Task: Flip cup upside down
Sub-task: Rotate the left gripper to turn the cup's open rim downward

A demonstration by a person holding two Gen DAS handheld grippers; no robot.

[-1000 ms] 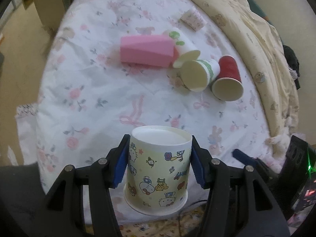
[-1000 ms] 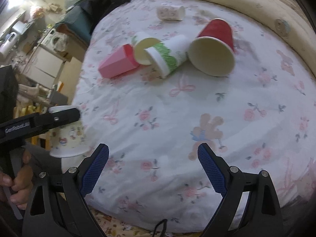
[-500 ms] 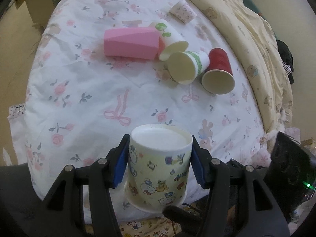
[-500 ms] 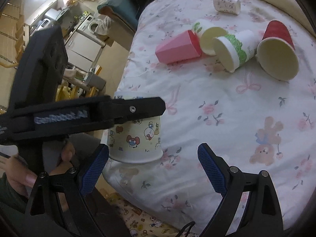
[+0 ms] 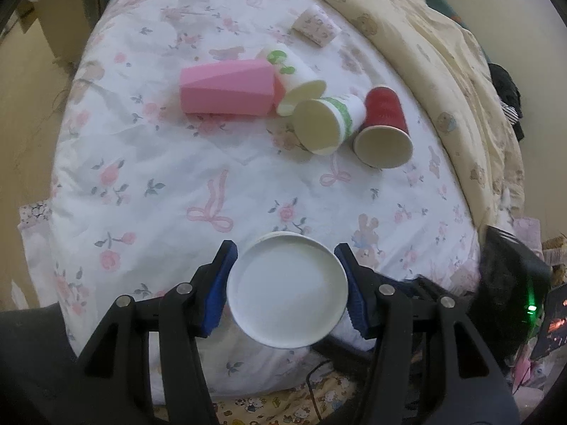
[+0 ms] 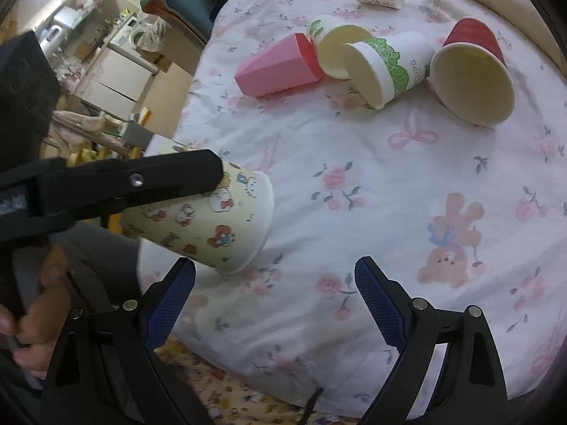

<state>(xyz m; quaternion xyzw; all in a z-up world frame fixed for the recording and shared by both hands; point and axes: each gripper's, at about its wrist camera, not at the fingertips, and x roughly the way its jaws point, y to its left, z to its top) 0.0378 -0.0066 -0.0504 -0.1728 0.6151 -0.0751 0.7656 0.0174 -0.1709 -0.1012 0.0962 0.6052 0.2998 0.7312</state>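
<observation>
My left gripper (image 5: 285,285) is shut on a yellow cartoon-print paper cup (image 5: 287,292), of which the left wrist view shows only a round white end facing the camera. In the right wrist view the cup (image 6: 209,223) is tilted, its wide rim pointing down and right toward the flowered bed sheet (image 6: 389,184), with the left gripper's black finger (image 6: 134,184) across its side. My right gripper (image 6: 274,297) is open and empty, low over the bed's near edge, just right of the cup.
Several cups lie on their sides at the far part of the bed: a pink one (image 5: 226,86), a green-leaf one (image 5: 297,78), a green-banded one (image 5: 326,124), a red one (image 5: 384,127) and a small patterned one (image 5: 313,28). A cream quilt (image 5: 443,53) runs along the right.
The left gripper has moved in over the bed's near edge and tipped the cup from base-up to tilted, its wide rim now facing the sheet. The right gripper stays open.
</observation>
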